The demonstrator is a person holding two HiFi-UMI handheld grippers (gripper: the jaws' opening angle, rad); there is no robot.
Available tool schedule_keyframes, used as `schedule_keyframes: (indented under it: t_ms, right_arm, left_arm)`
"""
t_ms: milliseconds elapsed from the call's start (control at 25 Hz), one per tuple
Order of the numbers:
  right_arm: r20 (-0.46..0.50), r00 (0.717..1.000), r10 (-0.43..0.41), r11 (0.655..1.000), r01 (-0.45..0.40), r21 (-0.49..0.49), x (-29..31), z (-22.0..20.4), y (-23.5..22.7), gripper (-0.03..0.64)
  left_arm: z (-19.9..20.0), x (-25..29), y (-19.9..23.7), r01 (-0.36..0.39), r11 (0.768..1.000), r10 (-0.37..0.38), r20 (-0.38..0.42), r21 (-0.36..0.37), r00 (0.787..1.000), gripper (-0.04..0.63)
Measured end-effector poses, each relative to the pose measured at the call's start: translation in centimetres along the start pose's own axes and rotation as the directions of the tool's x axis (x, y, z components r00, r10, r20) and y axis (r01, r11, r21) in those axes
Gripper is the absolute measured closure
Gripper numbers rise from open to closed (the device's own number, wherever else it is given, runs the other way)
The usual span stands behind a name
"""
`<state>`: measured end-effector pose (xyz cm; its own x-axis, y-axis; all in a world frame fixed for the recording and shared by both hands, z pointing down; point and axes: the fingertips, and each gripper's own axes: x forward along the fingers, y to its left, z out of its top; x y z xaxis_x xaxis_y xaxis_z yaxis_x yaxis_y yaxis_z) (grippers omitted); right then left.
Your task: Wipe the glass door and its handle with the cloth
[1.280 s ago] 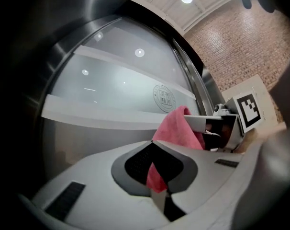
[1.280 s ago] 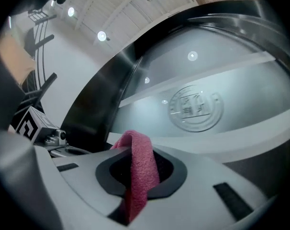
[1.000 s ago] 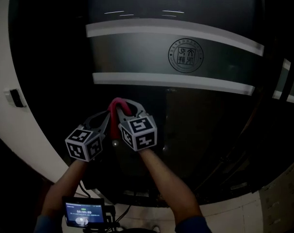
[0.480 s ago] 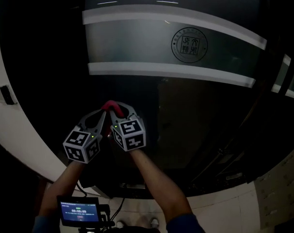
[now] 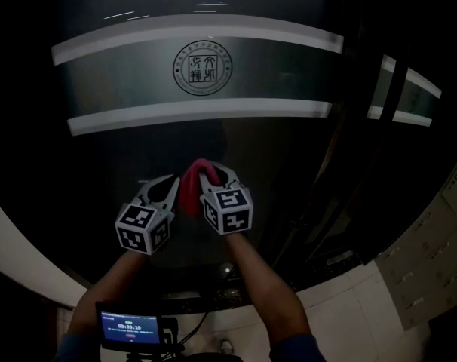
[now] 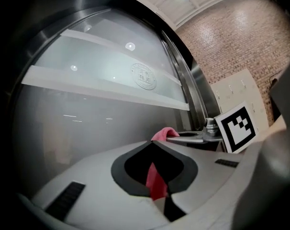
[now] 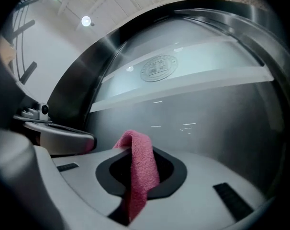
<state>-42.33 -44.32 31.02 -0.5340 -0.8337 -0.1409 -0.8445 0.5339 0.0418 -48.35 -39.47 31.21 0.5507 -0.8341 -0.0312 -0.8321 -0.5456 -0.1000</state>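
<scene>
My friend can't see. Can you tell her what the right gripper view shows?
The shut jaws of the right gripper pinch a pink cloth, which folds over their tips. Just beyond is the glass door, with a pale frosted band and a round seal on it.

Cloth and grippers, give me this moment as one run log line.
left gripper: shut on cloth | right gripper: shut on cloth | cloth: pink, held by both, facing glass door | glass contact: cannot tell
</scene>
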Motion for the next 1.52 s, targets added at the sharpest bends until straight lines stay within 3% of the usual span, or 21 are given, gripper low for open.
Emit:
schedule_keyframes:
  t_ms: [400, 640, 840, 1080, 1280, 1520]
  right_arm:
    - [-0.014, 0.975, -0.220, 0.975, 0.220, -0.035, -10.0, 1.0, -18.8, 0.584]
    - [-0.005, 0.974, -0.225, 0.974, 0.225, -0.023, -12.0, 2.0, -22.1, 0.584]
    - [0.001, 0.979, -0.205, 0.979, 0.205, -0.023, -13.0, 2.5, -20.5, 0.584]
    - [0.009, 0.992, -0.124, 0.990, 0.124, -0.063, -15.7, 4.5, -13.6, 0.584]
    - [0.043, 0.996, -0.075, 0.996, 0.077, -0.037, -19.3, 6.8, -7.2, 0.584]
    - [0.055, 0.996, -0.063, 0.998, 0.065, -0.025, -23.6, 7.1, -3.0, 0.584]
  left_arm:
    - [-0.4, 8.3, -11.4, 0.099, 0.995, -0.099, -0.009, 0.000, 0.995, 0.588]
    - [-0.1, 9.5, -13.9, 0.085, 0.996, -0.085, -0.016, -0.007, 0.996, 0.588]
    - [0.3, 8.4, -14.0, 0.075, 0.997, -0.075, -0.016, -0.006, 0.997, 0.588]
    - [0.9, 3.4, -13.6, 0.046, 0.999, -0.046, -0.010, -0.011, 0.999, 0.588]
    - [0.7, -2.2, -14.2, 0.029, 0.999, -0.030, -0.006, -0.037, 1.000, 0.588]
    - [0.9, -6.6, -17.2, 0.037, 0.998, -0.036, 0.012, -0.055, 0.999, 0.588]
